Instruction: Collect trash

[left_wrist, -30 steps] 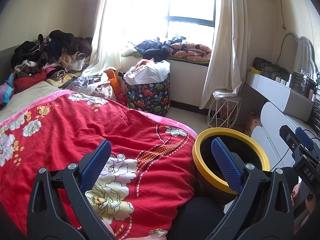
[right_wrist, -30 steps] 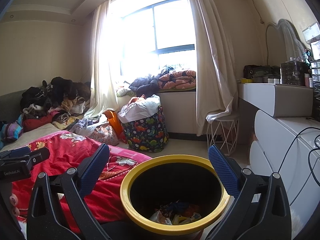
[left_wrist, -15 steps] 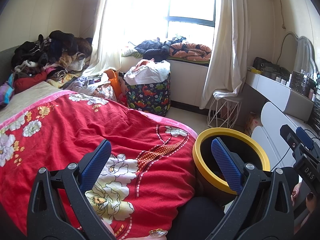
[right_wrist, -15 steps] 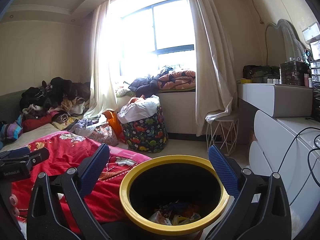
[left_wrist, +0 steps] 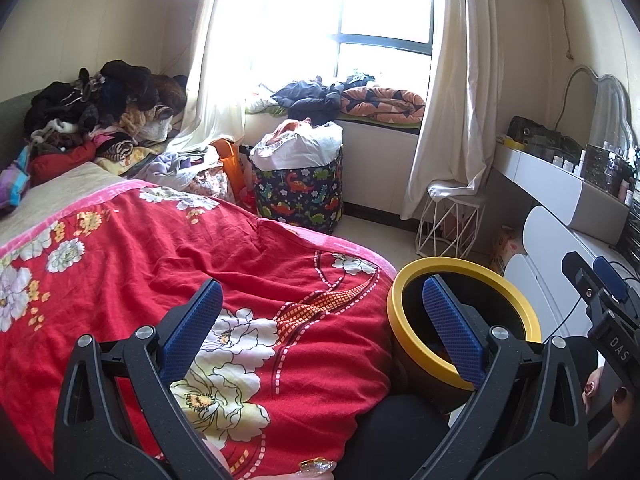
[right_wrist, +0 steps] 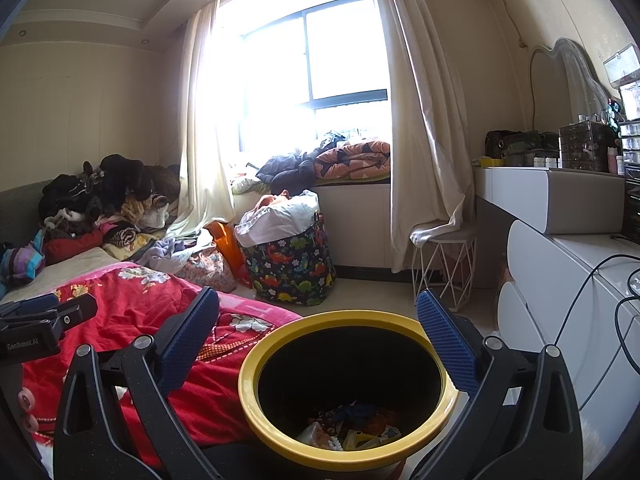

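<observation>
My left tool (left_wrist: 322, 316) hangs with its blue pads spread wide and nothing between them, over the foot end of the bed (left_wrist: 120, 248) where the red flowered blanket (left_wrist: 240, 280) drapes over the corner. My right tool (right_wrist: 318, 334) is also spread wide and empty, held right above the yellow-rimmed trash bin (right_wrist: 280, 340), so I look straight down its black inside. At the bottom of the bin lies a small heap of trash (right_wrist: 352, 426): crumpled wrappers and scraps, with white, yellow and dark pieces mixed together. The bin stands on the floor, just beside the foot corner of the bed, touching or nearly touching the hanging blanket; I cannot tell which. From the left wrist view the same bin (left_wrist: 404, 312) shows past my left tool's right pad, and my right tool (left_wrist: 600, 300) shows at the right edge of that view.

A pile of clothes (right_wrist: 104, 196) sits at the far end of the bed. A dinosaur-print basket (right_wrist: 292, 264) full of laundry stands on the floor near the window, and a white wire stool (right_wrist: 444, 264) stands by the curtain, beside the white counter (right_wrist: 560, 204).
</observation>
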A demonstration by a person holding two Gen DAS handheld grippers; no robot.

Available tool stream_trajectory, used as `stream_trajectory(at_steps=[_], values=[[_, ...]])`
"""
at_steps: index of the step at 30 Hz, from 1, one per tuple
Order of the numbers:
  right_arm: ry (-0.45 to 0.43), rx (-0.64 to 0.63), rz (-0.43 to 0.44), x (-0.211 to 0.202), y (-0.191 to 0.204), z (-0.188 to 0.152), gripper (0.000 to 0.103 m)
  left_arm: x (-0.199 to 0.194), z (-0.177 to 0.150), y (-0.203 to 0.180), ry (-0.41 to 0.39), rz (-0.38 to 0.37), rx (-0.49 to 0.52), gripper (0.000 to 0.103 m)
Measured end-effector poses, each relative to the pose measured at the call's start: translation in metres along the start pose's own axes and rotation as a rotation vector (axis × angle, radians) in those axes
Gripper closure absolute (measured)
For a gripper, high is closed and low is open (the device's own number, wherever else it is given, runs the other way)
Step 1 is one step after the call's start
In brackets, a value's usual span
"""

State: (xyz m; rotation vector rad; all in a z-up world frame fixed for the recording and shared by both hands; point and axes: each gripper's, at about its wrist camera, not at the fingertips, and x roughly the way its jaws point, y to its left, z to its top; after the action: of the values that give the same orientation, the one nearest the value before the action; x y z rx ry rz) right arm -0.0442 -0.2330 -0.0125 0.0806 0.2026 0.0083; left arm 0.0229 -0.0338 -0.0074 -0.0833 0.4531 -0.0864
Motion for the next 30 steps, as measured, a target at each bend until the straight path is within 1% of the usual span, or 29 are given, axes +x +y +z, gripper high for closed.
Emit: stream_trajectory(at_steps=[14, 19, 22, 24, 26, 27, 28, 29, 30], values=[[0.0, 0.0, 0.001, 0.0, 0.0, 0.0, 0.006, -0.001, 0.0, 0.001, 0.0, 0.002, 0.002, 0.011], [0.004, -0.002, 0.006, 0.001, 0.0, 0.0, 0.006, 0.0, 0.0, 0.008, 0.021, -0.003, -0.015, 0.011], [0.02, -0.012, 0.059, 0.006, 0.009, 0.008, 0.006, -0.001, 0.001, 0.027, 0.038, 0.027, -0.057, 0.011], [0.029, -0.023, 0.129, 0.012, 0.028, 0.016, 0.006, -0.007, 0.003, 0.051, 0.034, 0.069, -0.101, 0.011], [0.05, -0.044, 0.227, 0.02, 0.06, 0.025, 0.006, -0.017, 0.004, 0.088, 0.035, 0.136, -0.172, 0.011], [0.066, -0.058, 0.292, 0.024, 0.083, 0.029, 0.006, -0.024, 0.003, 0.11, 0.034, 0.19, -0.202, 0.011], [0.083, -0.072, 0.356, 0.028, 0.107, 0.032, 0.006, -0.032, -0.001, 0.136, 0.034, 0.269, -0.229, 0.011], [0.113, -0.092, 0.426, 0.033, 0.134, 0.034, 0.006, -0.042, -0.007, 0.167, 0.04, 0.366, -0.259, 0.011], [0.171, -0.129, 0.518, 0.041, 0.171, 0.032, 0.006, -0.048, -0.012, 0.189, 0.054, 0.431, -0.282, 0.011]])
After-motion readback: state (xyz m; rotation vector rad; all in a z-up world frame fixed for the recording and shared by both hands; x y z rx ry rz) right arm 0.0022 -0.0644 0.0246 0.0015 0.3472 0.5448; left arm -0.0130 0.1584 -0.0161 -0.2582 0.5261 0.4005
